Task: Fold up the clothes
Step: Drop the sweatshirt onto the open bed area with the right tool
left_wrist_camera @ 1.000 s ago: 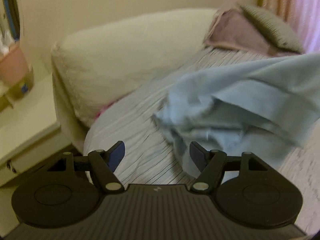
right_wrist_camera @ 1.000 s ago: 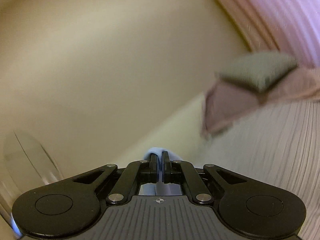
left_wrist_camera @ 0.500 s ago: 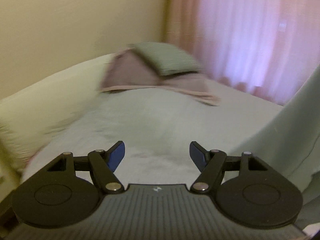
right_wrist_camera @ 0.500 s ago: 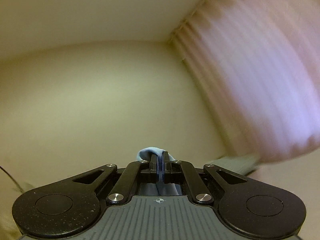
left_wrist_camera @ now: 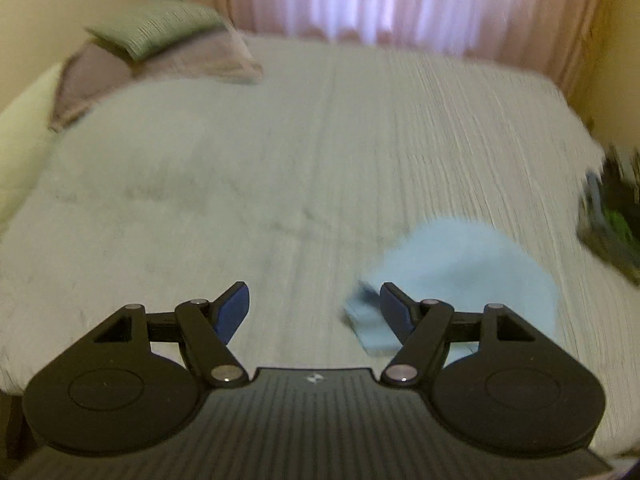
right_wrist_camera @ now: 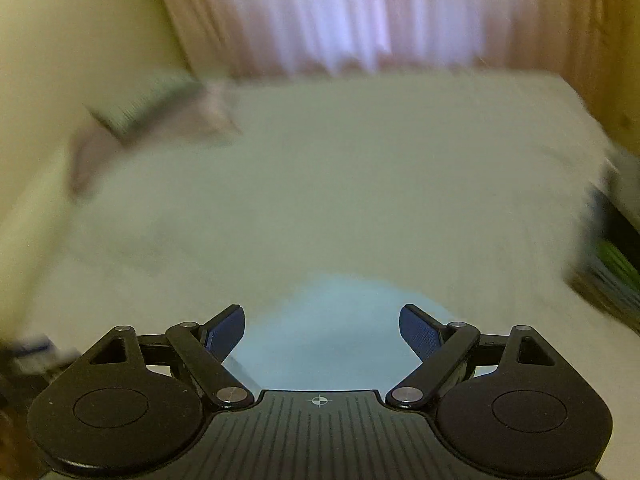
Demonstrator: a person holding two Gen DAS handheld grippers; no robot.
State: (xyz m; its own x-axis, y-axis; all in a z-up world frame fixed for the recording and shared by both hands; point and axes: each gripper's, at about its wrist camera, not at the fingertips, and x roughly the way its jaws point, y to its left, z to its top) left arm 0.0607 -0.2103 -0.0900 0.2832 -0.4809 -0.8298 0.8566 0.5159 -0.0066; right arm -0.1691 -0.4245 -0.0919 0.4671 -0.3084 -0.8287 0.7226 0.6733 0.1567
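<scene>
A light blue garment (left_wrist_camera: 460, 276) lies bunched on the striped bed (left_wrist_camera: 280, 152), low and right in the left wrist view. My left gripper (left_wrist_camera: 312, 308) hangs open above the bed, its right finger just over the garment's near corner, nothing between its pads. In the right wrist view the same blue garment (right_wrist_camera: 332, 328) lies below and ahead of my right gripper (right_wrist_camera: 322, 330). That gripper's jaws are opening wide; the cloth shows in the gap beneath them, but the pads do not press on it. Both views are blurred by motion.
Folded mauve and grey-green clothes (left_wrist_camera: 160, 48) are stacked at the bed's far left corner, beside a cream pillow (left_wrist_camera: 20, 120). Pink curtains (left_wrist_camera: 380, 0) hang behind the bed. Dark clutter (left_wrist_camera: 612, 220) stands off the bed's right edge.
Both grippers swung right, from the pillow and wall to the open bed and curtains. The right gripper, shut on blue cloth before, has opened, and the garment now lies on the bed.
</scene>
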